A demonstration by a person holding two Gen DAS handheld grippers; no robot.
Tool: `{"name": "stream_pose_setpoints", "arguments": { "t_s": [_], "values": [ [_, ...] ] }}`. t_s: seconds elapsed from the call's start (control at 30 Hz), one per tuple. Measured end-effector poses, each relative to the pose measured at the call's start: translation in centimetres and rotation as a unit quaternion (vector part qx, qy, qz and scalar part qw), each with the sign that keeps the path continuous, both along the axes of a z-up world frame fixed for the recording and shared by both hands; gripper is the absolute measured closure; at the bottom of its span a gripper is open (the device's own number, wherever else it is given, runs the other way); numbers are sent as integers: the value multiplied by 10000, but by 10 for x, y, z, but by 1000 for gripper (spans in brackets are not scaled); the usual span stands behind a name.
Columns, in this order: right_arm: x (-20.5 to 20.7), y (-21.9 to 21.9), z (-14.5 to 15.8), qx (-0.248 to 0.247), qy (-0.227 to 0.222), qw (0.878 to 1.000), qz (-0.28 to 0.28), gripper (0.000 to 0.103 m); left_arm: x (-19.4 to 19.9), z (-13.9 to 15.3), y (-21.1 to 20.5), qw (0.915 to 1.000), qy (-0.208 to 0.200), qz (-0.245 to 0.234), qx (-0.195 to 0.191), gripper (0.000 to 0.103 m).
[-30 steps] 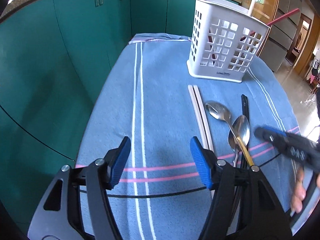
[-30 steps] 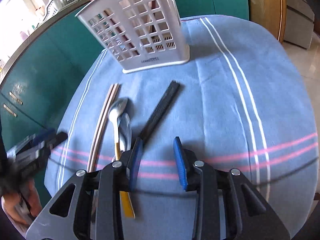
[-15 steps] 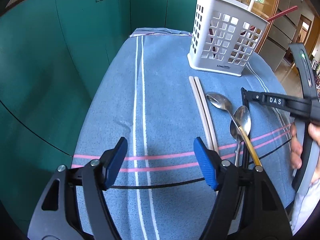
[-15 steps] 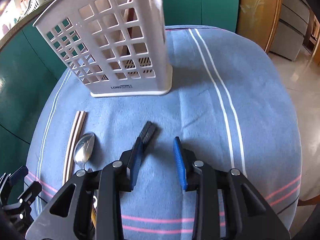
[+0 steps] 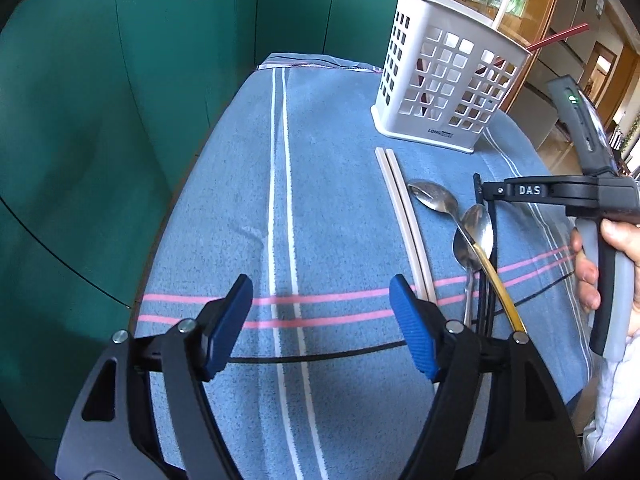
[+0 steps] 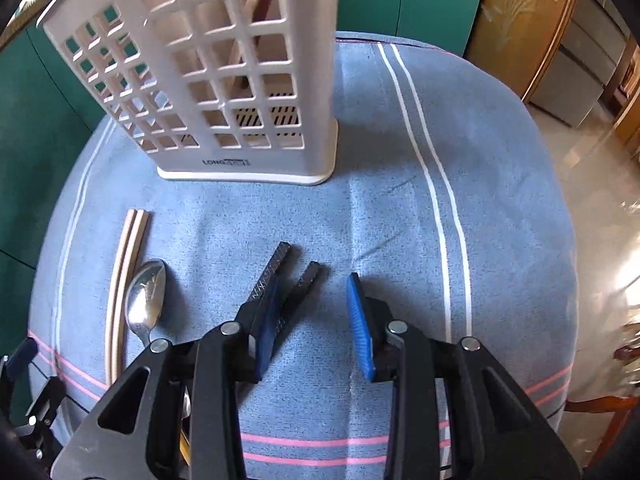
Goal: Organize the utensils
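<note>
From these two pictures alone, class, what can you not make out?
- Black chopsticks, right wrist view: near ends hidden under the right gripper.
- Basket, right wrist view: top cut off by the frame edge; contents blurred behind the grid.
- Spoons, left wrist view: handle ends hidden behind the left gripper.
- Pale chopsticks: near ends hidden likewise.

Bare blue cloth lies open left of the pale chopsticks; the white basket blocks the far side; spoons and black chopsticks crowd the right; right of these, the cloth is open.
</note>
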State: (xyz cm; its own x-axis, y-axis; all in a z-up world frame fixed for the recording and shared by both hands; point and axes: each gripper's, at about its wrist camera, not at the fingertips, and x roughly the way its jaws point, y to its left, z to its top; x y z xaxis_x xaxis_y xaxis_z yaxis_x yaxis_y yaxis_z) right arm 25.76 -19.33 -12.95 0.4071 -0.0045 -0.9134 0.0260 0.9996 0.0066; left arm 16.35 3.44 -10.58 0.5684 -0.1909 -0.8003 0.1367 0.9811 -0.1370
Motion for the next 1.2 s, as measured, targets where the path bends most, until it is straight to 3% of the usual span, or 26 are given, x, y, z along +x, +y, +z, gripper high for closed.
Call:
{"name": "stream_pose_setpoints", "arguments": {
  "t_s": [0.03, 0.1, 0.23, 0.37, 0.53, 0.63, 1.03, 1.1, 1.13, 1.2],
  "values": [
    [0, 2, 0, -33, 6, 10000, 0, 72, 0, -1, 2, 10000, 5, -4, -27, 33],
    [0, 9, 0, 26, 17, 10000, 46, 86, 0, -3, 7, 10000, 41, 23, -78, 33],
    [-5, 15, 2, 38, 39, 9998, 183, 89, 6, -4, 12, 9996, 113, 5, -265, 33],
    [-18, 10, 5, -287, -84, 9993, 228, 89, 13, -4, -1, 9989, 151, -277, -340, 33],
    [-34, -11, 5, -198, -126, 9997, 105, 88, 19, -15, -33, 9973, 300, -660, -93, 32],
    [-43, -19, 6, -122, -183, 9998, 31, 88, 20, -18, -46, 9969, 237, -680, 317, 32],
    [-75, -26, 5, -118, -473, 9988, 89, 88, 27, -15, -34, 9955, 404, -264, 819, 27],
    [-75, -25, 7, -128, -461, 9988, 62, 85, 36, -14, -39, 9939, 414, -297, 982, 27],
    [-73, -25, 8, -228, -456, 9987, 25, 78, 44, -14, -46, 9923, 389, -358, 1118, 28],
    [-66, -24, 7, -370, -470, 9982, -19, 77, 60, -15, -56, 9899, 384, -466, 1285, 28]
  ]
}}
